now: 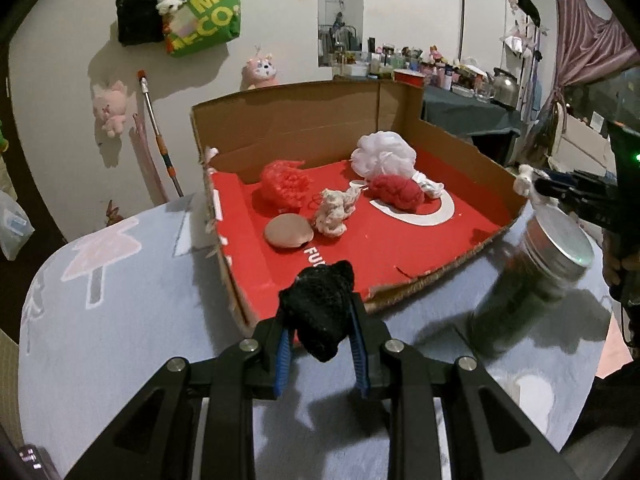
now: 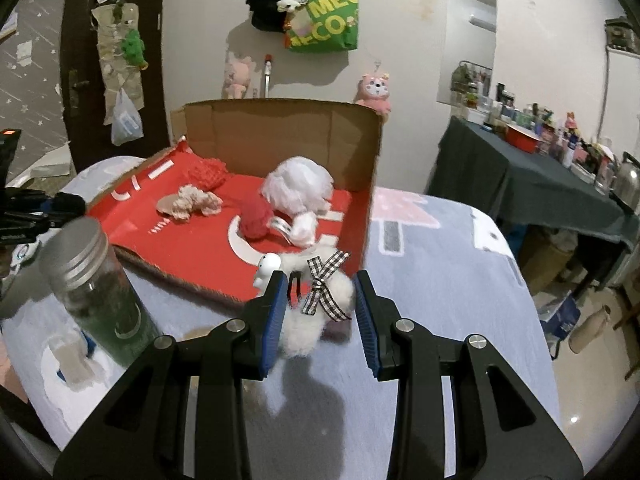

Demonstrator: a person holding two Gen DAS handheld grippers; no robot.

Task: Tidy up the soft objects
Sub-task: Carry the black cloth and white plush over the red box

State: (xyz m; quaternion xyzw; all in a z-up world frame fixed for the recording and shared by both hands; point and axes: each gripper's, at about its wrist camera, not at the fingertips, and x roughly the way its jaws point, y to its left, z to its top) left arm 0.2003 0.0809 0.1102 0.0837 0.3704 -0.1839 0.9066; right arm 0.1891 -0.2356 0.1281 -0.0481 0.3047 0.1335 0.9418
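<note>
Roughly six soft items (image 1: 285,186) in one box (image 1: 304,120); one jar (image 1: 532,280).

jar (image 1: 536,280): motion-blurred | green bag (image 2: 326,12): lettering cut off by folds

The left claw (image 1: 318,312) tilts downward, its 2 blue-padded fingers (image 1: 282,354) pinched on a black fuzzy item (image 1: 320,304). The right claw (image 2: 320,304) also angles down, clamping a white fluffy toy (image 2: 316,312) between its pads.

Both wrist views look down, close, sharing the cardboard box (image 1: 304,120)
</note>
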